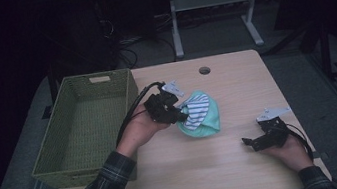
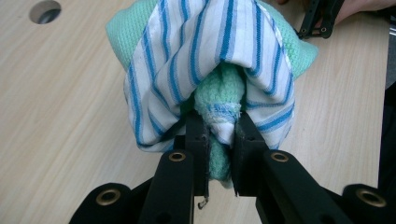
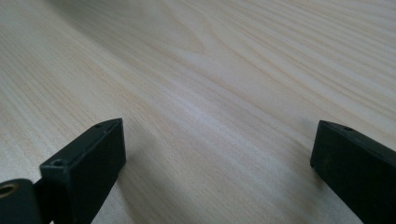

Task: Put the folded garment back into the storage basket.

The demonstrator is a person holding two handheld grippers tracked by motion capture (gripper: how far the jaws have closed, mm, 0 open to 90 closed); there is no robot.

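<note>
A bundle of cloth, mint green knit wrapped in white fabric with blue stripes, lies mid-table. My left gripper is shut on its near edge. In the left gripper view both jaws pinch a fold of the cloth, with green knit and striped fabric between them. My right gripper rests near the table's front right, open. In the right gripper view its jaws stand wide apart over bare wood, the gripper holding nothing.
A green woven basket sits at the table's left side, nothing inside it. The wooden table has a round cable hole at the back. A desk frame and cables stand on the dark floor beyond.
</note>
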